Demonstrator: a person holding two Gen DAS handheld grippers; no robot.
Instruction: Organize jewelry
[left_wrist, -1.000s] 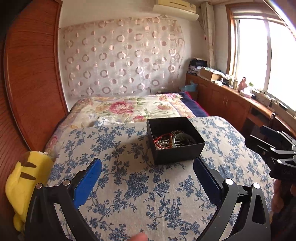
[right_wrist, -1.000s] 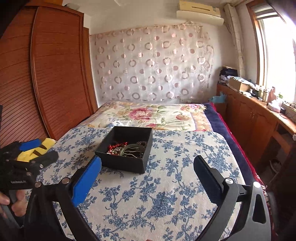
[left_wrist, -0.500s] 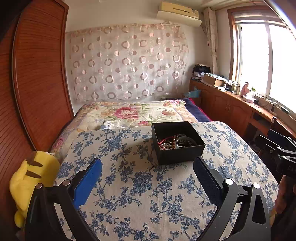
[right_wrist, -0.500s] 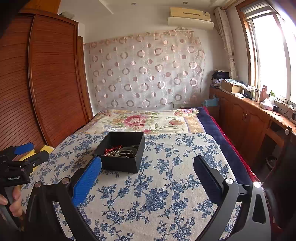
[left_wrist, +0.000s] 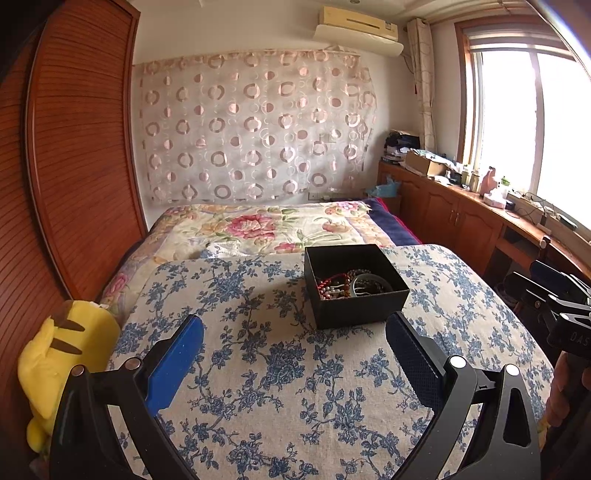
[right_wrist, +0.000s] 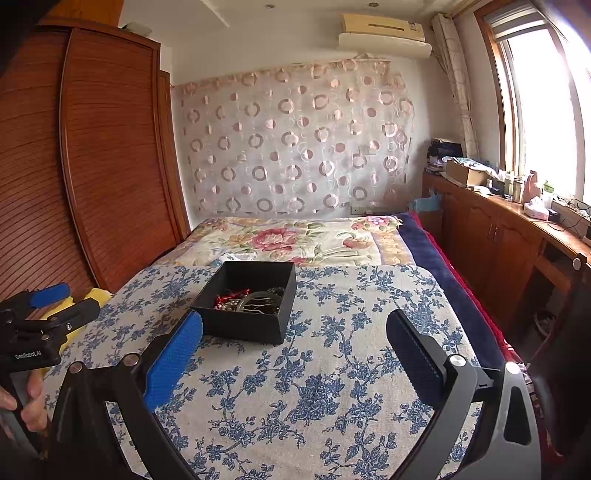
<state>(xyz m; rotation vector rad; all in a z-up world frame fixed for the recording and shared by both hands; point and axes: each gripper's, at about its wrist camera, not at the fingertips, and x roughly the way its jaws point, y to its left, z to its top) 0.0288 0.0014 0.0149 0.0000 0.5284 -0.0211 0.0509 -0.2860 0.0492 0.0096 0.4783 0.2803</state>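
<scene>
A black open box (left_wrist: 354, 295) stands on the blue-flowered cloth (left_wrist: 280, 369) on the bed. Inside it lie red and pearl bead strings (left_wrist: 330, 286) and a grey bangle (left_wrist: 369, 286). The box also shows in the right wrist view (right_wrist: 251, 314), with the jewelry (right_wrist: 247, 299) in it. My left gripper (left_wrist: 293, 332) is open and empty, held back from the box, which lies ahead toward its right finger. My right gripper (right_wrist: 293, 332) is open and empty, with the box just beyond its left finger (right_wrist: 173, 362).
A yellow plush toy (left_wrist: 62, 354) lies at the bed's left edge by the wooden wardrobe (left_wrist: 74, 166). A floral quilt (left_wrist: 273, 225) covers the far bed. Wooden cabinets with clutter (left_wrist: 461, 206) run under the window on the right.
Both grippers have pulled back and risen away from the box, which now looks smaller and farther off. Both stayed open. The box has not moved.
</scene>
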